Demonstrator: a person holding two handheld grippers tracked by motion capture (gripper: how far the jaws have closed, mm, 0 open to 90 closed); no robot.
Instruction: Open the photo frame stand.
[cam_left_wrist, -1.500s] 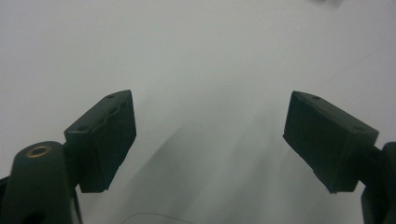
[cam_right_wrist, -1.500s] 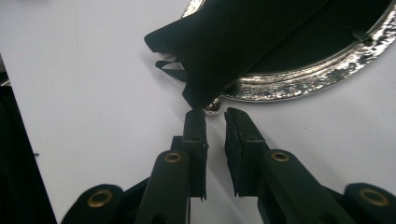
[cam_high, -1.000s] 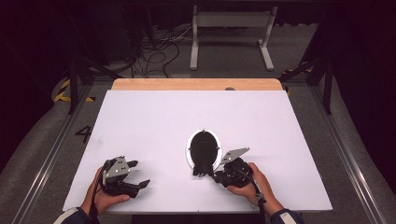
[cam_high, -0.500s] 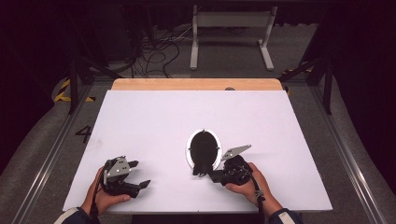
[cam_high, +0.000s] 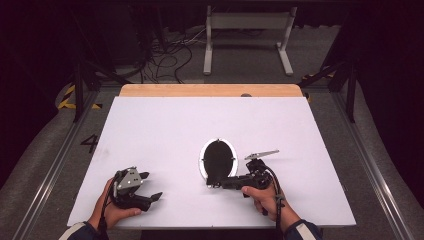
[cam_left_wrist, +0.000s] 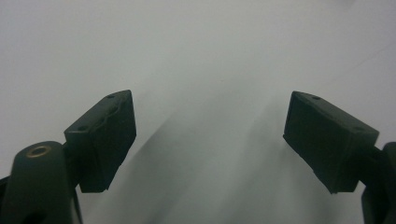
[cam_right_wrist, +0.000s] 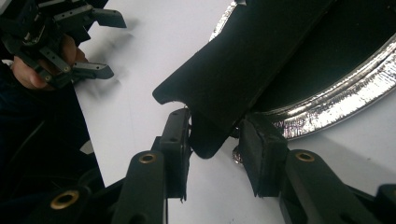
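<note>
A matte black flat piece (cam_right_wrist: 243, 70) overhangs the silver-rimmed oval dish (cam_right_wrist: 336, 105), frame centre; right gripper (cam_right_wrist: 212, 144) fingers have been opening around its corner, left gripper (cam_left_wrist: 210, 140) wide apart.

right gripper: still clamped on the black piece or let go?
Let go, it seems. The right gripper has just been opening; the black piece sits between the jaws with a gap on the right side. Left-side contact: cannot tell.
</note>
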